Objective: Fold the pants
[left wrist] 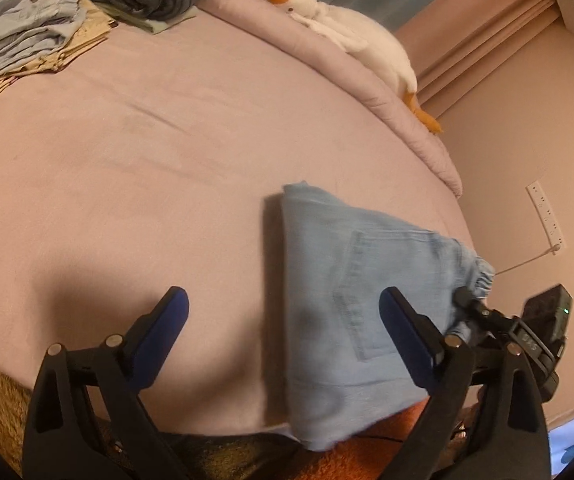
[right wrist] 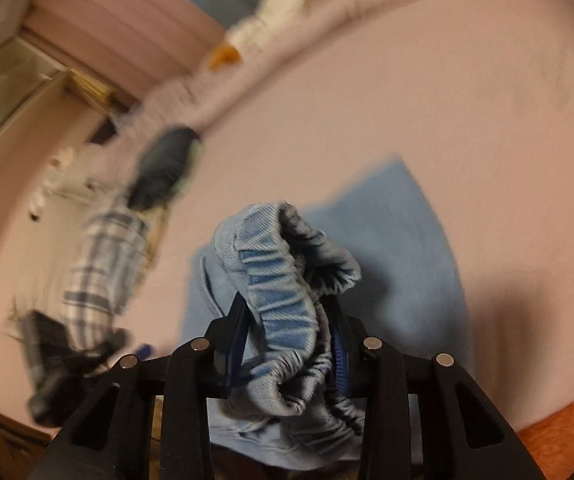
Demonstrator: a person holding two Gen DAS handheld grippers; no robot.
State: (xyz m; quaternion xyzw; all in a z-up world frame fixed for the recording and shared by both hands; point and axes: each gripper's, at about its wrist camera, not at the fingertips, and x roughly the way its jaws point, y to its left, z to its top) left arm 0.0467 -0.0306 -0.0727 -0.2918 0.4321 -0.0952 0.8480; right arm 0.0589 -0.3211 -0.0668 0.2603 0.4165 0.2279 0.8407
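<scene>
Pants [left wrist: 347, 288] lie folded on the pink bed [left wrist: 147, 160] at its near edge, your right gripper [right wrist: 287, 320] pinching their bunched elastic waistband [right wrist: 279, 280] while your left gripper [left wrist: 283, 300] hangs spread wide, empty, just above the bed beside them

A: Where does my left camera look from?

B: From just behind your left gripper [left wrist: 283, 312], low over the near edge of the bed [left wrist: 167, 160]. It faces down and across the sheet, toward the toy goose [left wrist: 351, 36] at the far side.

A: And my right one?

B: It sits very near the pants [right wrist: 287, 280], tilted, so the far room is blurred.

A: What do both views share?

B: The pants [left wrist: 347, 280], the bed [right wrist: 447, 100] and the goose [right wrist: 271, 8].
</scene>
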